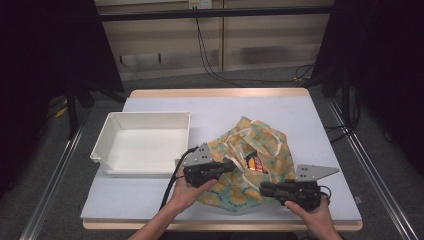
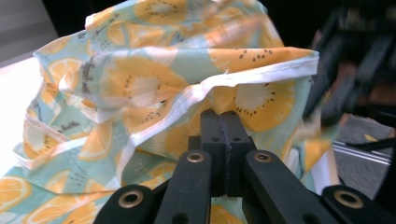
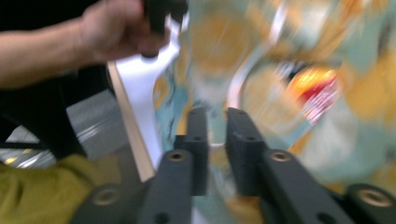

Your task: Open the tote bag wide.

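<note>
A fabric bag [image 1: 250,165] printed with orange slices is lying crumpled on the bench [image 1: 220,107], near its front edge and just right of a white tray [image 1: 142,142]. The bag is being worked open by 2 hand-held tools. The left tongs [image 1: 231,166] are being held fully closed at the bag's left rim; in the left gripper view the jaws are pressed together just below the white hem [image 2: 261,74], and whether cloth is pinched between them cannot be told. The right tongs [image 1: 263,189] are being held slightly parted at the bag's front right edge, with blurred cloth lying between the jaws and no firm grip showing. A red and yellow packet [image 1: 256,164] is being exposed in the mouth. The opening is judged only partly done; the packet is yet to be taken out, and the tray is standing empty.
</note>
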`<state>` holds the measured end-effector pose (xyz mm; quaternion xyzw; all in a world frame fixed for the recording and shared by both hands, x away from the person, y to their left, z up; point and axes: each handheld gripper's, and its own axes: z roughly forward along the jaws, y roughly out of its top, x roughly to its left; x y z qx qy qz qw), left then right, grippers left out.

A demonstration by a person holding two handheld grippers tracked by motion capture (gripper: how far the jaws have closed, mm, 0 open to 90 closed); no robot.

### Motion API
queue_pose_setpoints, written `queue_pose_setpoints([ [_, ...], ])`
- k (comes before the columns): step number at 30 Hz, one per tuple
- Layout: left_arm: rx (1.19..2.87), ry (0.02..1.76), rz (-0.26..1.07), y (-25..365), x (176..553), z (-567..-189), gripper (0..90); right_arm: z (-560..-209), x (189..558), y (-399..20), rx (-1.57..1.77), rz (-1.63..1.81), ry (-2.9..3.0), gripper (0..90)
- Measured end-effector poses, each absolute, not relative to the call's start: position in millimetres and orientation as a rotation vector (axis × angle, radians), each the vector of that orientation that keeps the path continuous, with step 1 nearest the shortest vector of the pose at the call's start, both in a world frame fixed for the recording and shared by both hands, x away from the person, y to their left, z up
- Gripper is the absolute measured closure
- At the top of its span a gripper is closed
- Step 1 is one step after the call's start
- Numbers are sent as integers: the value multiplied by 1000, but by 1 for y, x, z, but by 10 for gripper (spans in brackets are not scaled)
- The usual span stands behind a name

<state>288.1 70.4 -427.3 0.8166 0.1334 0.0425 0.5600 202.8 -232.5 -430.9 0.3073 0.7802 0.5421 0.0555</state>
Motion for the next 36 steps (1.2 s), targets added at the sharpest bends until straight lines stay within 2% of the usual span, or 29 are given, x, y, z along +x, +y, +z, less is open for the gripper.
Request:
queue_pose_setpoints([
  [2, 1927, 305, 97, 70, 285, -428, 900, -415, 206, -239, 939, 1659, 2298, 656],
  [4, 1950, 285, 83, 73, 281, -431, 900, -402, 211, -243, 925, 1657, 2263, 627],
  [5, 1950, 285, 83, 73, 281, -431, 900, -388, 220, -246, 926, 1639, 2222, 572],
  [8, 1967, 281, 69, 75, 276, -434, 900, -377, 233, -249, 928, 1620, 2194, 544],
  [9, 1974, 272, 59, 76, 275, -437, 900, -368, 248, -250, 929, 1589, 2186, 516],
  [11, 1981, 271, 59, 77, 274, -437, 900, -365, 255, -250, 927, 1561, 2180, 511],
  [14, 1994, 270, 57, 81, 271, -439, 900, -366, 282, -252, 986, 1488, 2230, 438],
  [17, 2004, 279, 58, 89, 270, -441, 900, -385, 309, -255, 1073, 1353, 2273, 355],
  [18, 2004, 279, 58, 89, 270, -441, 900, -385, 309, -255, 1073, 1353, 2273, 355],
  [19, 2007, 275, 58, 92, 270, -441, 900, -395, 314, -255, 1102, 1326, 2319, 412],
  [20, 2012, 280, 62, 94, 271, -441, 900, -395, 314, -255, 1102, 1326, 2319, 412],
  [21, 2000, 289, 58, 96, 271, -442, 900, -401, 309, -252, 1079, 1360, 2351, 745],
  [22, 2006, 292, 64, 100, 271, -441, 900, -401, 309, -252, 1079, 1360, 2351, 745],
  [23, 2003, 301, 63, 103, 270, -441, 900, -400, 296, -249, 1032, 1439, 2349, 888],
  [24, 2003, 307, 73, 106, 270, -441, 900, -400, 296, -249, 1032, 1439, 2349, 888],
  [27, 1995, 338, 89, 124, 268, -440, 900, -390, 260, -247, 920, 1587, 2330, 900],
  [31, 1997, 372, 99, 138, 266, -442, 900, -389, 233, -250, 875, 1645, 2316, 900],
  [33, 2016, 392, 97, 149, 264, -447, 900, -400, 214, -258, 872, 1658, 2329, 900],
  [36, 2039, 404, 101, 155, 262, -452, 900, -412, 203, -262, 889, 1667, 2341, 900],
])
